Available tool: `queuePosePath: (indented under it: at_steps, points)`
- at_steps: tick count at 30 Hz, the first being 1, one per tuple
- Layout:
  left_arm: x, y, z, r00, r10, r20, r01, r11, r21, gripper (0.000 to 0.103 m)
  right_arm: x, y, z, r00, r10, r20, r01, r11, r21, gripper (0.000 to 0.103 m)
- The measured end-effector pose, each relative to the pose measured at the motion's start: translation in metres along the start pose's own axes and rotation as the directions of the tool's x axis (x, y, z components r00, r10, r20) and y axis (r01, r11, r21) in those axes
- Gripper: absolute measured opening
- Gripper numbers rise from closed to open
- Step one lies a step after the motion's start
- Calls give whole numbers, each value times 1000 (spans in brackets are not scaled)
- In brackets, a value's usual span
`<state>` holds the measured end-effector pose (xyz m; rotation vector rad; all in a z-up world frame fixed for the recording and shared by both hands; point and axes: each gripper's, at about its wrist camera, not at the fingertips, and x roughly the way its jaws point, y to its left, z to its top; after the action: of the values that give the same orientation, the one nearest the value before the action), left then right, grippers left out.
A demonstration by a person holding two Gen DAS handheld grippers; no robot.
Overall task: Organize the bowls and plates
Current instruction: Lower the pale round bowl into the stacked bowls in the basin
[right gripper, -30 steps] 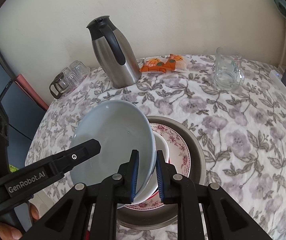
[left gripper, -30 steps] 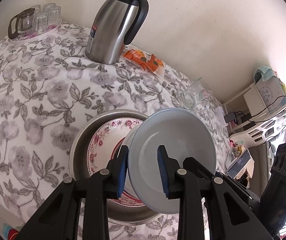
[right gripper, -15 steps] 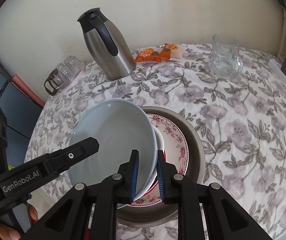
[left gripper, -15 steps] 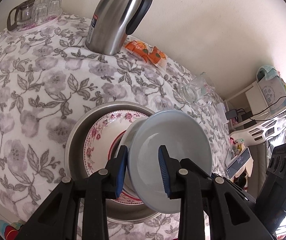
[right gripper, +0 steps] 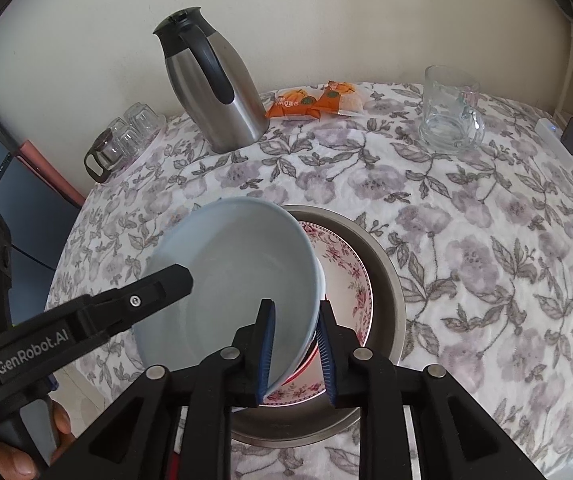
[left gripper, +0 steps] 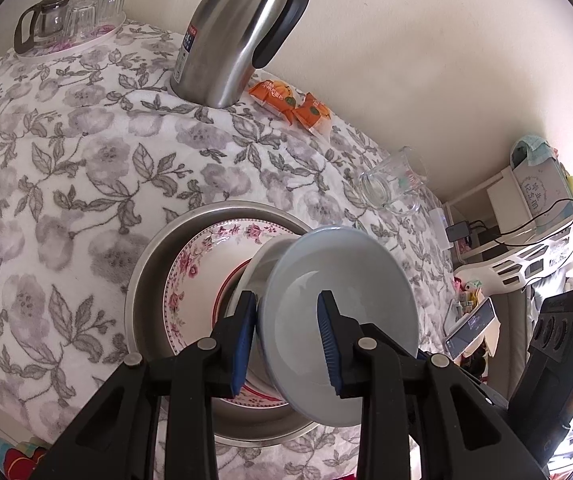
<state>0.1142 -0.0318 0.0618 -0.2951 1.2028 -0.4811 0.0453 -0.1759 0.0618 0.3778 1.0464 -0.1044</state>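
A light blue bowl [left gripper: 346,300] [right gripper: 238,264] stands tilted on edge over a stack in a metal basin [left gripper: 146,280] [right gripper: 386,280]. The stack is a floral plate [left gripper: 198,268] [right gripper: 350,280] with a white bowl [left gripper: 262,268] on it. My left gripper [left gripper: 286,336] is shut on the blue bowl's near wall, one pad outside and one inside. One of its fingers [right gripper: 158,284] shows in the right wrist view. My right gripper [right gripper: 296,348] straddles the opposite rim. Its jaws are opening, with gaps showing beside the rim.
On the flowered tablecloth stand a steel jug [left gripper: 238,40] [right gripper: 214,92], orange snack packets [left gripper: 290,104] [right gripper: 310,100], a glass mug [left gripper: 390,188] [right gripper: 446,112] and a tray of glasses [left gripper: 70,12] [right gripper: 122,140]. A hand [right gripper: 14,452] grips the left tool. Shelves [left gripper: 526,216] stand beyond the table.
The right gripper's jaws have spread apart around the blue bowl's rim. The bowl stays tilted over the stack, and the left gripper keeps its hold.
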Motion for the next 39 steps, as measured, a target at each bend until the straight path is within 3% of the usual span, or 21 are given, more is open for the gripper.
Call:
queuePosePath:
  at_steps: [12,27,36,39]
  points:
    - [-4,2,2,999,25,25,-25,1000,-3,31,-12,-5,2,999,-13,42,13,1000,0,28]
    - [-6,7,4,999,14,29,-13,999,-31,32,11,-3,-3,1000,-16,-25,16,1000,-21,28]
    - [-15,1,3,997,43,66,-43,999,-6,34,-4,-3,-2,999,-32,17,32,999,-18,28]
    - [-19,-1,1,994,62,88,-63,998,2,40,-10,-2,-3,999,-32,41,33,999,-17,28]
